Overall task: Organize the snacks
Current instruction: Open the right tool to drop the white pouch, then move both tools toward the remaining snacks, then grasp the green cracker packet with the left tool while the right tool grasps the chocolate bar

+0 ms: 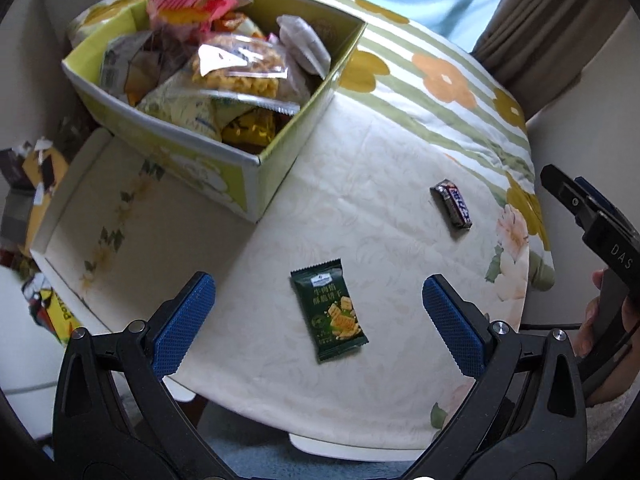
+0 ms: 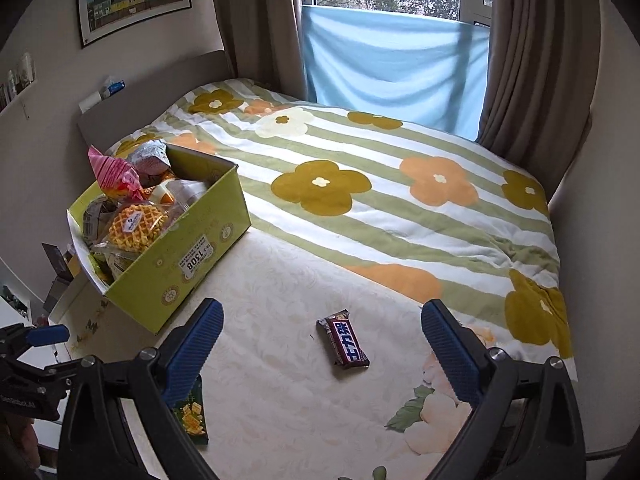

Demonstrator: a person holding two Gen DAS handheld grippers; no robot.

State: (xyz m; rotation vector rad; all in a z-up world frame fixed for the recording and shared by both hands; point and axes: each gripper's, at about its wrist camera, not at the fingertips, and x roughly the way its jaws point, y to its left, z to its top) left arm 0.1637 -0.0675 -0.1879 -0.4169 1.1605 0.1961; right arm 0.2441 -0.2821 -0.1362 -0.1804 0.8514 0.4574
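Note:
A dark green cracker packet (image 1: 329,310) lies flat on the cream bedsheet, between the open jaws of my left gripper (image 1: 318,322), which hovers above it. It also shows in the right wrist view (image 2: 194,420), partly hidden by a finger. A brown chocolate bar (image 2: 343,338) lies between the open jaws of my right gripper (image 2: 322,354); it also shows in the left wrist view (image 1: 452,203). A yellow-green box (image 2: 172,268) full of snack bags stands at the left; it also shows in the left wrist view (image 1: 192,156). Both grippers are empty.
The box's cream lid (image 1: 120,216) lies beside it at the bed edge. A flowered striped quilt (image 2: 380,204) covers the far bed. Snack packets (image 1: 44,308) lie off the bed's left side. The right gripper's body (image 1: 600,240) shows at the right of the left wrist view.

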